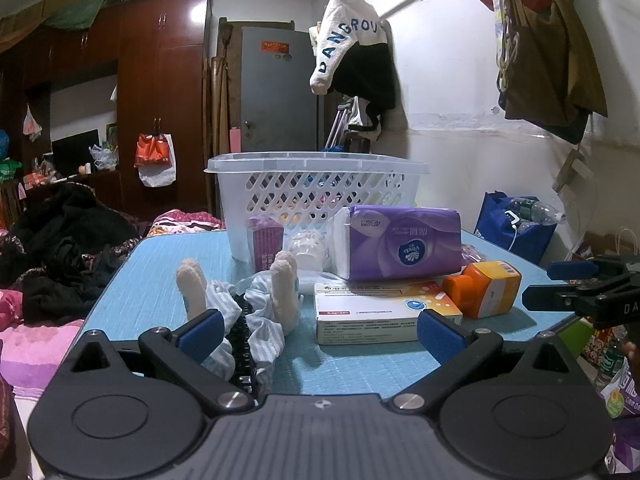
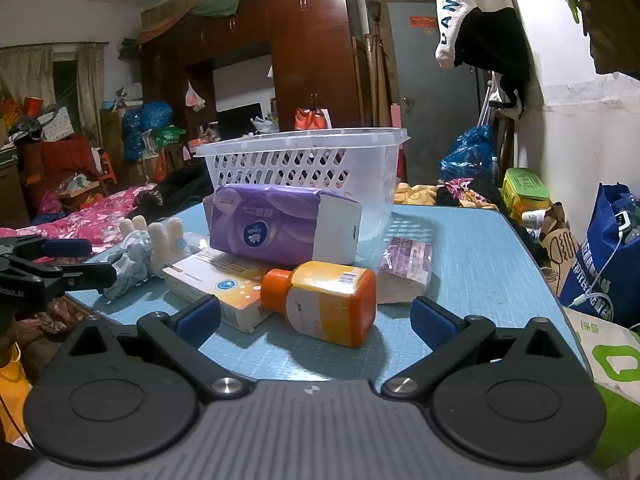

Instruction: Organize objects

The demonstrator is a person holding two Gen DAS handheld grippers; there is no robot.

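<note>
A white lattice basket (image 1: 316,184) (image 2: 304,168) stands at the back of the blue table (image 1: 160,276) (image 2: 480,264). In front of it lie a purple tissue pack (image 1: 400,240) (image 2: 280,228), a white and orange box (image 1: 380,316) (image 2: 224,280), an orange bottle (image 1: 484,286) (image 2: 328,300), a small purple packet (image 1: 266,242) (image 2: 408,268) and a plush rabbit in striped cloth (image 1: 256,304) (image 2: 152,248). My left gripper (image 1: 320,332) is open just before the rabbit. My right gripper (image 2: 316,320) is open, with the bottle between its fingers.
A bed with pink bedding and dark clothes (image 1: 48,272) lies left of the table. A blue bag (image 1: 516,228) (image 2: 608,248) and other bags stand to the right by the wall. Clothes (image 1: 352,56) hang above the basket.
</note>
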